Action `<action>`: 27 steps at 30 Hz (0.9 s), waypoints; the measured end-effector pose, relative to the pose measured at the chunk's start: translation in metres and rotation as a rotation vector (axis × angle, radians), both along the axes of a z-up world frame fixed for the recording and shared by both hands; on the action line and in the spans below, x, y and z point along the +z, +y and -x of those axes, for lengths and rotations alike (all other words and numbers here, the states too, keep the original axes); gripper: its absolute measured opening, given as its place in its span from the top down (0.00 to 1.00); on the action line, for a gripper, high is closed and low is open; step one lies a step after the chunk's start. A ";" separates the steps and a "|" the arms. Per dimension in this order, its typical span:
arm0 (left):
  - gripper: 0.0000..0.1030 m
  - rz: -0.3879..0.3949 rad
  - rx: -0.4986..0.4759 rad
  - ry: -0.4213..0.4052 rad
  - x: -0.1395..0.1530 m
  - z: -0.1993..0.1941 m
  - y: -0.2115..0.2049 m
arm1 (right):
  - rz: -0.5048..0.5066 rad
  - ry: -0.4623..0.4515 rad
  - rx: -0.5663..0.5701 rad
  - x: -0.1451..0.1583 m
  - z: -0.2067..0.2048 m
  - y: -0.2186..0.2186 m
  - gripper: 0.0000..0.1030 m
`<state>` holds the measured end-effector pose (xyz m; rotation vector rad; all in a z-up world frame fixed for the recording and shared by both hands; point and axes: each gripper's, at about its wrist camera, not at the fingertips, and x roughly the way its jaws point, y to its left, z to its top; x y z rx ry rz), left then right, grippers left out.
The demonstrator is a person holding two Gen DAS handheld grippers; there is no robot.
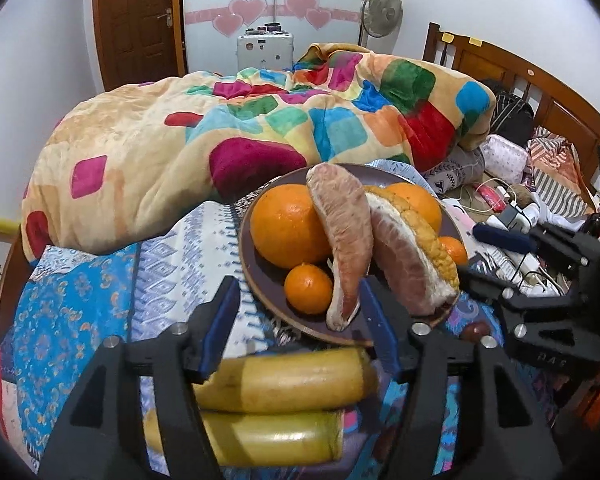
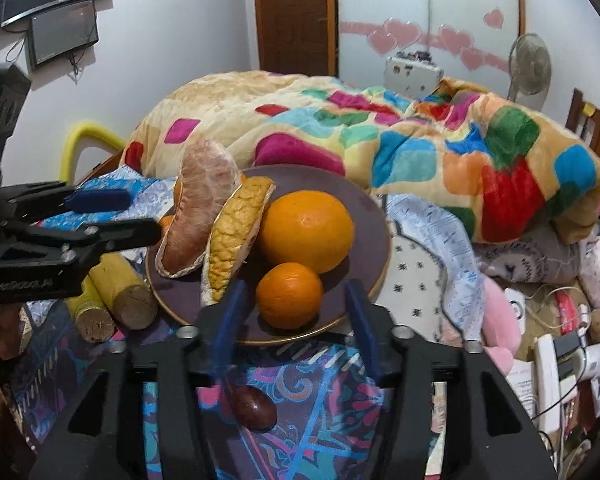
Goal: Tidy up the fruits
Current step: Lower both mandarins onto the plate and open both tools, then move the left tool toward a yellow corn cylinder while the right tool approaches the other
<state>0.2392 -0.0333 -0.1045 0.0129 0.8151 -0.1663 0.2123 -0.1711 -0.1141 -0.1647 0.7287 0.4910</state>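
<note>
Fruit sits piled on a dark round plate (image 2: 364, 216) on the bed, on a patterned cloth (image 1: 80, 304) in front of the crumpled, many-coloured blanket (image 1: 228, 120). On the plate you have a large orange (image 2: 306, 230), a small orange (image 2: 289, 295) in front of it, a peeled pomelo segment (image 2: 198, 216) standing on end, and a second pomelo segment (image 2: 236, 236) with yellow rind on it, leaning between the first segment and the large orange. The left wrist view shows a second large orange (image 1: 418, 200) behind the segments and another small orange (image 1: 454, 249) at the plate's right side.

Your left hand-held gripper (image 1: 296, 320) is released, its blue pads standing apart with nothing pressed between them. Two bananas (image 1: 276, 400) lie crosswise under it, just off the plate's near rim; the peeled segment's lower tip shows just beside the right pad.

Your right hand-held gripper (image 2: 296, 312) is also released, its pads on either side of the small orange and clear of it. A small dark brown fruit (image 2: 254, 407) lies on the cloth beneath it, off the plate.
</note>
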 end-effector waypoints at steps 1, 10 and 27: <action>0.30 -0.002 0.005 -0.001 0.000 0.003 0.001 | -0.001 -0.003 0.000 0.001 0.002 -0.001 0.48; 0.09 -0.035 0.050 0.005 -0.003 0.049 0.017 | -0.038 -0.016 0.001 0.015 0.029 -0.010 0.37; 0.06 -0.010 0.093 0.065 -0.032 0.086 0.048 | -0.009 -0.010 0.176 0.004 0.067 0.039 0.41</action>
